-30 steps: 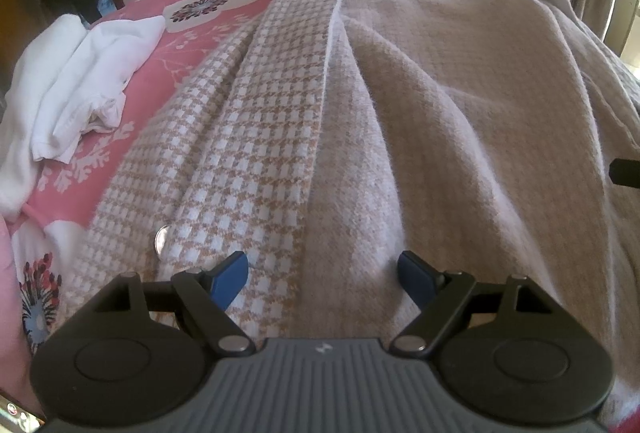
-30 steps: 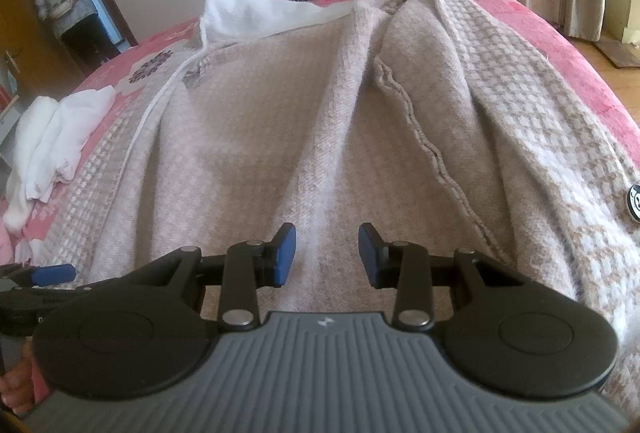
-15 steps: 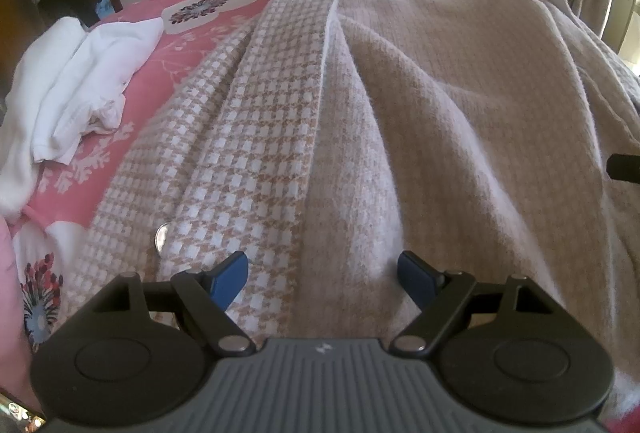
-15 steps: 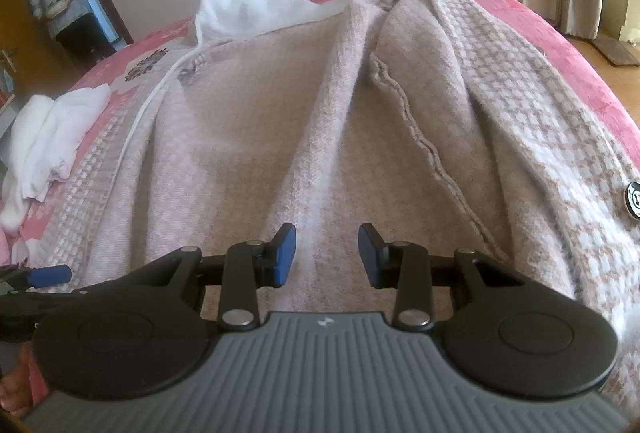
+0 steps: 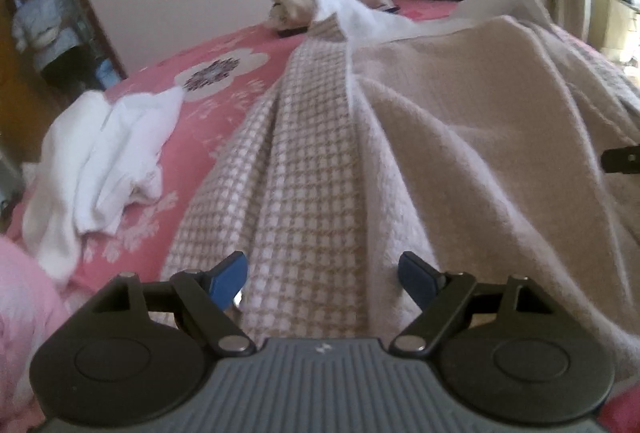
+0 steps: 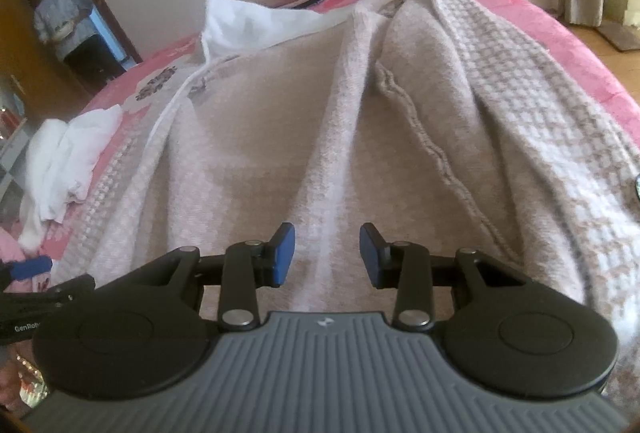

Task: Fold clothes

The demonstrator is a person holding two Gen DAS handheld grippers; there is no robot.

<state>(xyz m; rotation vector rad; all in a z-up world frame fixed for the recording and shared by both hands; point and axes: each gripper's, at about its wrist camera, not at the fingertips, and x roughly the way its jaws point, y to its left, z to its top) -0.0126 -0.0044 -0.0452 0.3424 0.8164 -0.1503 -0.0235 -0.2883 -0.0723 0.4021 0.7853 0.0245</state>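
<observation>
Garment: beige knit cardigan (image 5: 460,153) with checked front panels and white collar, spread rumpled, inside up.
Place: on the pink floral bedspread (image 5: 224,101).
Left gripper (image 5: 322,273): wide apart, nothing gripped.
Right gripper (image 6: 327,253): narrow gap, opening, over fabric.

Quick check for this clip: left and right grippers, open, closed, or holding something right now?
Left gripper: open wide over the checked coat, holding nothing.
Right gripper: fingers apart and opening, plain side of the coat beneath, nothing gripped.
</observation>
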